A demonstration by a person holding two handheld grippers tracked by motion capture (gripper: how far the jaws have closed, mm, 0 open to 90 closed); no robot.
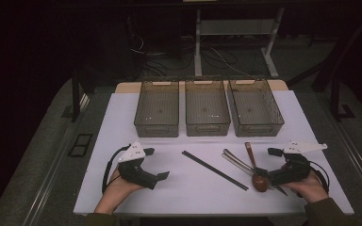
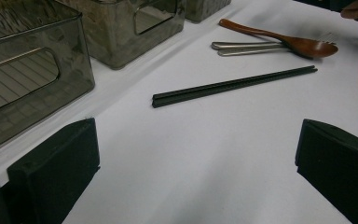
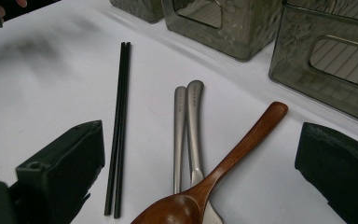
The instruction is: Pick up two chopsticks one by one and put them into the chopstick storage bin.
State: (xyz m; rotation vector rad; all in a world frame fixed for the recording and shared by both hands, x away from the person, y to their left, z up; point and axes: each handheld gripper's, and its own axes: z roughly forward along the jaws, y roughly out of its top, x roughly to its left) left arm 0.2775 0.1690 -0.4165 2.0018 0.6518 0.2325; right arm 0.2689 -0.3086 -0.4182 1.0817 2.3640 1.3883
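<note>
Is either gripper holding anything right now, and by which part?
Nothing is held. The left gripper stands open over bare table; the right gripper is open around the brown wooden spoon, not pressing it.

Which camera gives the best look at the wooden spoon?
The left gripper view: the whole wooden spoon shows, handle to bowl, lying across the metal utensils. The right gripper view shows it larger, but the bowl is cut off at the bottom edge. The high view shows it small and dim.

glossy brown wooden spoon (image 3: 223,172), brushed metal cutlery handles (image 3: 186,130), matt black chopsticks (image 3: 120,116), smoky translucent plastic bins (image 1: 207,108)
</note>
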